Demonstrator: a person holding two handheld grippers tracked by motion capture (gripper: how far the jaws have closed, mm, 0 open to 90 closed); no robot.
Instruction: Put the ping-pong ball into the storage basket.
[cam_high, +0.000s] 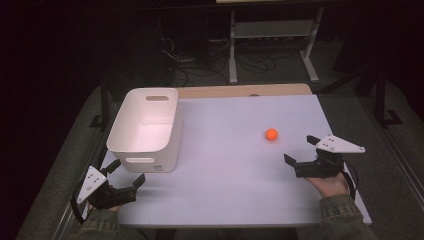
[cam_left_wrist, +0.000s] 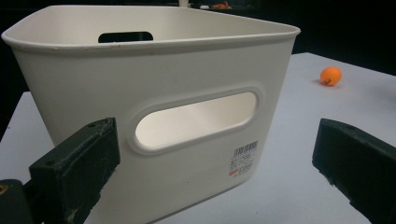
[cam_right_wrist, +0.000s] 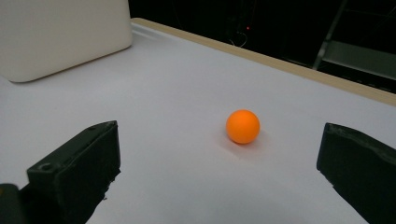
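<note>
A small orange ball (cam_high: 271, 134) lies on the white table top (cam_high: 230, 165), right of centre. A white plastic bin (cam_high: 145, 127) with handle slots stands at the table's left and looks empty. My right gripper (cam_high: 300, 149) is open near the right edge, a short way before the ball (cam_right_wrist: 243, 126), which lies ahead between its jaws. My left gripper (cam_high: 127, 171) is open at the front left corner, facing the bin's near wall (cam_left_wrist: 187, 121); the ball (cam_left_wrist: 330, 76) shows far off to its right.
A wooden strip (cam_high: 245, 91) runs along the table's far edge. Beyond it, on the dark floor, are a white metal stand (cam_high: 272, 45) and tangled cables (cam_high: 200, 60). Open table surface lies between the bin and the ball.
</note>
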